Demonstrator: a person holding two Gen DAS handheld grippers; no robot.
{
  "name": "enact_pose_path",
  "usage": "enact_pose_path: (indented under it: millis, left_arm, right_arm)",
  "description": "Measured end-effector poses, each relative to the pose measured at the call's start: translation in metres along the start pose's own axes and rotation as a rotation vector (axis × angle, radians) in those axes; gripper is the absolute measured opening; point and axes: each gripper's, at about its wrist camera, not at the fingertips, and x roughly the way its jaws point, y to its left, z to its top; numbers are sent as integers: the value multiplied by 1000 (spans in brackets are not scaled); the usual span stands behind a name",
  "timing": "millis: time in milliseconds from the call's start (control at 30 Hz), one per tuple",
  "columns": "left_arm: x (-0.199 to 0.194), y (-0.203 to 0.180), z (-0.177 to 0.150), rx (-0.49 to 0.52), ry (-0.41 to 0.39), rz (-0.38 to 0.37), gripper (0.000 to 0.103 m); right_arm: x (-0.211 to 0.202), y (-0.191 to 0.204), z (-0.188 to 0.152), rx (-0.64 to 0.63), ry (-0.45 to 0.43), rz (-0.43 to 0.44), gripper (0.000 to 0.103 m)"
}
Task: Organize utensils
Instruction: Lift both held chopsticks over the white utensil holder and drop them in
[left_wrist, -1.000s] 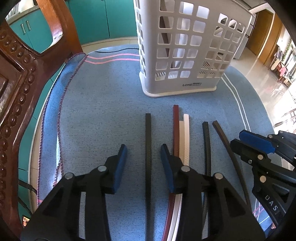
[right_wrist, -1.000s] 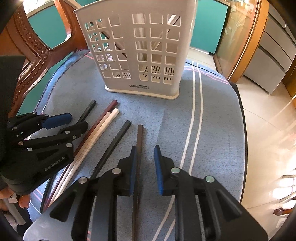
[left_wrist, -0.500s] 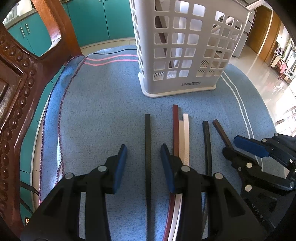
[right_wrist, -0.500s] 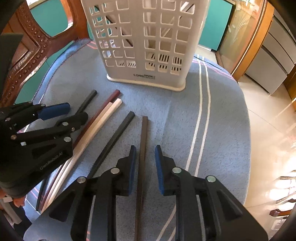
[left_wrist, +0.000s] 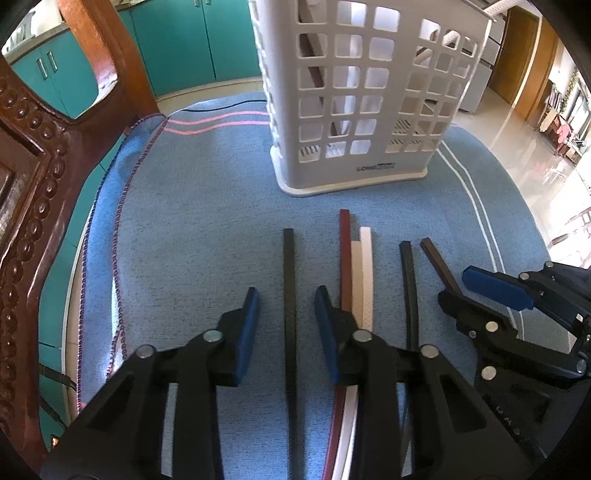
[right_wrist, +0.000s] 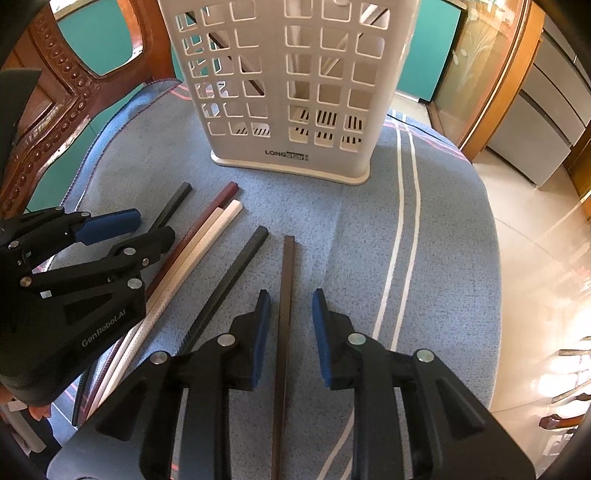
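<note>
Six long square-section chopsticks lie side by side on a blue woven cloth (left_wrist: 207, 206) over the tabletop, tips toward a white perforated plastic utensil basket (left_wrist: 354, 92) standing upright at upper centre.

Left wrist view, left to right:
- Carved dark wooden chair back (left_wrist: 33, 192), along the left edge.
- Left tool (left_wrist: 286, 306), lower centre, blue-padded fingers spread, not touching anything.
- Black chopstick (left_wrist: 289, 280), lying between those spread fingers, apart from the rest.
- Dark red chopstick (left_wrist: 345, 254), touching two white chopsticks (left_wrist: 362, 273) on its right; all three pass under the left tool's right finger.
- Second black chopstick (left_wrist: 408, 280), just right of the white pair.
- Brown chopstick (left_wrist: 437, 262), angled, its lower part hidden behind the right tool (left_wrist: 469, 291) at the right edge.

Right wrist view:
- Right tool (right_wrist: 290, 314), lower centre, fingers spread on either side of the brown chopstick (right_wrist: 286, 288), no contact visible.
- Basket interior: several sticks leaning inside, seen through the holes.
</note>
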Motion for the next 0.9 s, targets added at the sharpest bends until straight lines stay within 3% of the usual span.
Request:
enact_pose_path:
  millis: [67,233,267,500,800,900]
  left_arm:
    - [-1,-3,0,11,-3,-2,21]
    - [-1,-7,0,12,-7,-7,11]
    - [-1,-7,0,11,-7,-5,7]
    - [-16,15,7,-64,-41,-46,7]
    - [-132,35,12,-85,-315,-164,7]
    - [-179,34,18,-64,-443,-148,7]
  right_arm:
    - [-1,0,-1,5,-4,6,23]
    - [-1,0,-2,9,-12,23,7]
    - [-2,0,-1,15,-14,27,7]
    - [-25,-11,3,51,-86,76,6]
    - [-127,-39,5,88,-333,192,6]
    - [-159,-47,3,106,-414,223,7]
